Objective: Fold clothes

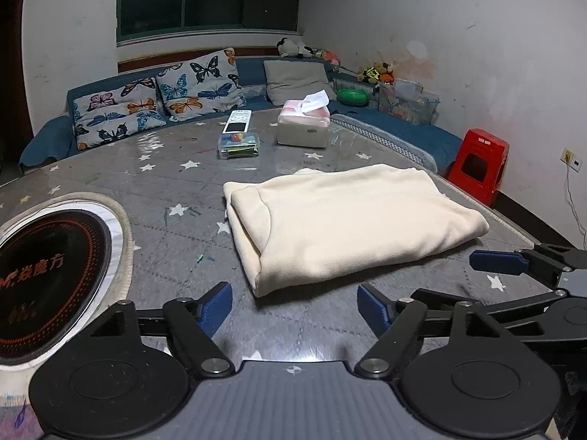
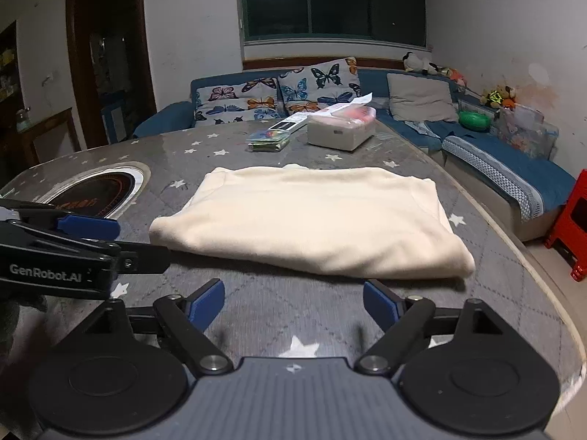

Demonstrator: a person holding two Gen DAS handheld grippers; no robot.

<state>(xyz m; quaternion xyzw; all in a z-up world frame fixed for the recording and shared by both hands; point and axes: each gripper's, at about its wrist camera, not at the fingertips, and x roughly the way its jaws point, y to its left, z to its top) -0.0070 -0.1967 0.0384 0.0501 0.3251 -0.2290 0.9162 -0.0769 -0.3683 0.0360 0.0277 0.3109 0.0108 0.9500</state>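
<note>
A cream garment (image 1: 348,220) lies folded into a thick rectangle on the grey star-patterned table (image 1: 176,183). My left gripper (image 1: 295,306) stands open just short of its near left corner, with nothing between the fingers. In the right wrist view the same garment (image 2: 312,220) lies straight ahead. My right gripper (image 2: 293,304) is open and holds nothing, a little short of the near folded edge. One blue finger (image 1: 495,262) of the right gripper shows at the far right of the left view. A blue finger (image 2: 88,227) of the left gripper shows at the left of the right view.
A round induction cooktop (image 1: 47,278) is set into the table on the left. Beyond the garment stand a tissue box (image 1: 302,124), a remote (image 1: 236,121) and a small plastic box (image 1: 238,146). A blue sofa (image 2: 513,168) wraps the far sides. A red stool (image 1: 480,161) stands off the table's right edge.
</note>
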